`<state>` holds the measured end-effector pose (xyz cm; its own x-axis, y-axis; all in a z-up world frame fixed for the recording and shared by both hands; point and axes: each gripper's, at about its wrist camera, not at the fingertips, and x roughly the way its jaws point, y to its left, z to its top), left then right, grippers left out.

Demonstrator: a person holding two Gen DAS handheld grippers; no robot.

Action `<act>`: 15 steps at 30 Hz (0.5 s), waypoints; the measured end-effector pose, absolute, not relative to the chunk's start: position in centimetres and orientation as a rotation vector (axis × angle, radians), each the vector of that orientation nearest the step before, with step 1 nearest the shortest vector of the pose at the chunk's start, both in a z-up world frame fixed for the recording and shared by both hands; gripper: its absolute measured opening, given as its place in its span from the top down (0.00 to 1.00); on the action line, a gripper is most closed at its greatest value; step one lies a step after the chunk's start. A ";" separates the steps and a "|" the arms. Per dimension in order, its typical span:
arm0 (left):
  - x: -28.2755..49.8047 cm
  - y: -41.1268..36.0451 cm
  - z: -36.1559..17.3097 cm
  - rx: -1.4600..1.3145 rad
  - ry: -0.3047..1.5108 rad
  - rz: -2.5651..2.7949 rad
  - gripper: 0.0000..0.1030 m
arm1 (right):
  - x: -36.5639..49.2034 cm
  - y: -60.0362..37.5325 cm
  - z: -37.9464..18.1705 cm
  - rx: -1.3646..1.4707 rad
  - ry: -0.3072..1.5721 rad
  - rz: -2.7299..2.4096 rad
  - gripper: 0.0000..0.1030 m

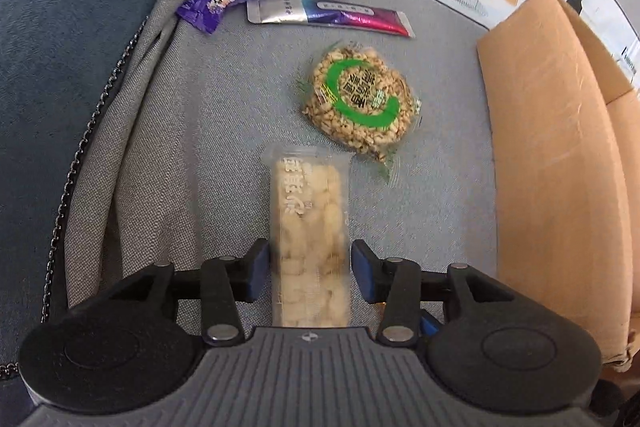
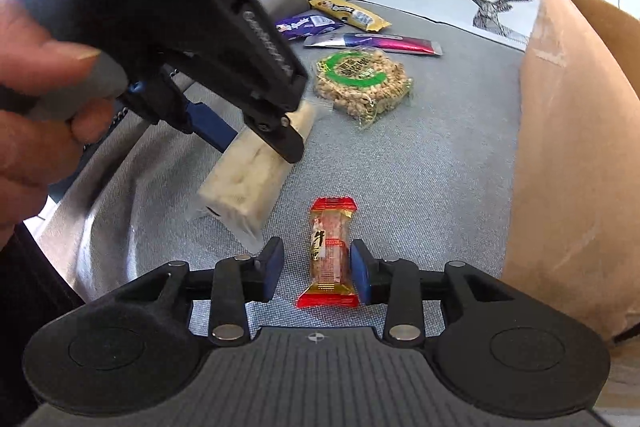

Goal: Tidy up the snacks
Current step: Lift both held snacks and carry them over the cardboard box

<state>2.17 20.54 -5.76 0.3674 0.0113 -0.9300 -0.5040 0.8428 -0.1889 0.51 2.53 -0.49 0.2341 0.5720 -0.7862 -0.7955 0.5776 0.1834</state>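
Pale puffed-rice bar (image 1: 308, 235) flat on the grey sofa cushion (image 1: 192, 131), straddled by left claw (image 1: 308, 269), part-open, not pinching. Red candy (image 2: 329, 255) inside right claw (image 2: 317, 269), narrow, only 1 pad touching. Mid-pickup; next: squeeze, lift toward cardboard box (image 1: 560, 163)

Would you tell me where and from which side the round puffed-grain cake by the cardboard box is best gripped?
I would grip the round puffed-grain cake across its thin rim, coming from above: it lies flat on the grey cushion, and the side toward the cardboard box looks tighter. The loose wrapper edge may slip.
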 end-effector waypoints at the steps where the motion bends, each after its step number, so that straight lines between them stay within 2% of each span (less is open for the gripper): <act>1: 2.4 20.5 -5.9 -0.488 1.164 0.347 0.52 | 0.4 2.6 -0.5 -0.288 0.934 0.957 0.63; 3: 2.5 20.4 -6.0 -0.478 1.168 0.344 0.51 | 0.3 2.7 -0.5 -0.304 0.924 0.958 0.65; 5: 2.5 20.4 -6.0 -0.472 1.170 0.343 0.50 | 0.2 2.8 -0.5 -0.323 0.909 0.949 0.80; 15: 2.3 20.2 -5.8 -0.463 1.171 0.343 0.50 | 1.1 1.9 0.0 -0.276 0.902 0.890 0.82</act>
